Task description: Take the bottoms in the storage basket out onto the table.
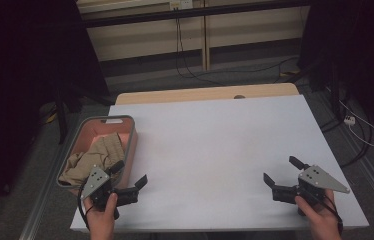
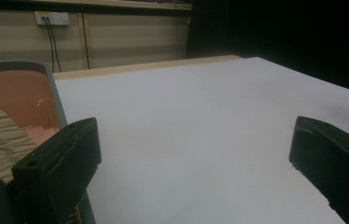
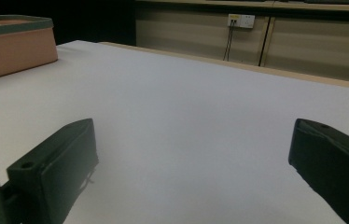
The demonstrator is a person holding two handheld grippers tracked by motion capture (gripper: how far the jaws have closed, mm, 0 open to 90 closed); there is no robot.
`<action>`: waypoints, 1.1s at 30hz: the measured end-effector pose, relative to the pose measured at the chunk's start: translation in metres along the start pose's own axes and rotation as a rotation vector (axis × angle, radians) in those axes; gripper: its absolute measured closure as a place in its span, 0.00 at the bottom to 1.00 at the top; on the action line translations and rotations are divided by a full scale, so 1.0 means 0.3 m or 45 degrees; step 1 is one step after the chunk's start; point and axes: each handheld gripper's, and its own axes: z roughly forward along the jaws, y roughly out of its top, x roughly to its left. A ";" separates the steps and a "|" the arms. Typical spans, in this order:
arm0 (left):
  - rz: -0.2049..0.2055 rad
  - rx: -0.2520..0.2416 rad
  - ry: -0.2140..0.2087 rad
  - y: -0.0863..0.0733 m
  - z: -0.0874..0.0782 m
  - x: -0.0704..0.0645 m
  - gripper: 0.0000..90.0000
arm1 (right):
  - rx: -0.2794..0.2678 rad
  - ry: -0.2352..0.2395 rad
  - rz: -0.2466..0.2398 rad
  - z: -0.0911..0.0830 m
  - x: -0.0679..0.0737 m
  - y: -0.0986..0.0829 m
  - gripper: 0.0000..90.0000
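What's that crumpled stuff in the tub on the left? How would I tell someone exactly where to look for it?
Start at the big white table and go to its left edge, where a pinkish plastic tub with a grey-green rim sits. Inside lies a crumpled beige ribbed cloth, just beyond the left gripper, whose jaws are open. It is the only soft, wrinkled thing among hard, smooth surfaces.

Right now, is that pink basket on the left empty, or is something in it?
Not empty. The basket holds a crumpled tan cloth heaped inside, and the left gripper view shows its ribbed folds.
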 end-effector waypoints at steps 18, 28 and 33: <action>-0.028 -0.024 -0.004 0.040 -0.015 -0.015 0.03 | -0.006 0.018 -0.003 -0.003 -0.004 -0.001 0.01; 0.012 -0.053 0.000 0.126 -0.029 -0.009 0.02 | -0.017 0.027 0.001 -0.012 -0.006 -0.002 0.01; 0.004 -0.059 -0.011 0.149 -0.022 0.010 0.02 | -0.003 0.041 -0.006 -0.003 0.001 -0.004 0.01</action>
